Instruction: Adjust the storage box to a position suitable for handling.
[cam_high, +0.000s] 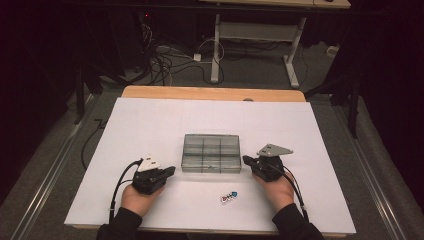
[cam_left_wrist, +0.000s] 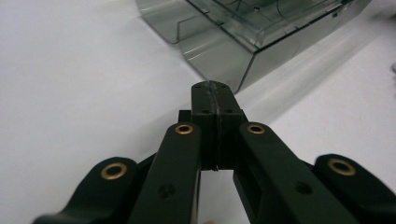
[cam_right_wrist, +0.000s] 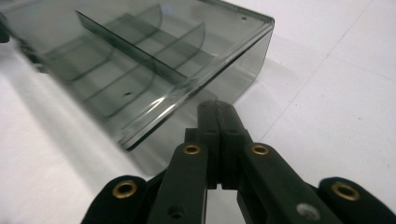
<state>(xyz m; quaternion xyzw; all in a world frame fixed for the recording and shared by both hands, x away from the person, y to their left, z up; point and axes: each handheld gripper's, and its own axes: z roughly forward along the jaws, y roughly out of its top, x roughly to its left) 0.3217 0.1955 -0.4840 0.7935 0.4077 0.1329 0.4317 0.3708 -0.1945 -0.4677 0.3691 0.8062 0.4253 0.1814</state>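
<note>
A clear grey plastic compartment box (cam_high: 211, 153) lies in the middle of the white table, its lid closed. My left gripper (cam_high: 171, 171) sits just off the box's near left corner (cam_left_wrist: 243, 70), jaws pressed together with nothing between them. My right gripper (cam_high: 245, 160) is at the box's near right corner (cam_right_wrist: 252, 60), also shut and empty, its tip close to the box's side. A small red, white and blue item (cam_high: 229, 196) lies on the table in front of the box, between my two hands.
The white sheet (cam_high: 150, 120) covers a wooden tabletop (cam_high: 210, 93). Beyond the far edge are floor cables (cam_high: 165, 60) and the legs of another desk (cam_high: 216, 50). Open table surface lies behind and to both sides of the box.
</note>
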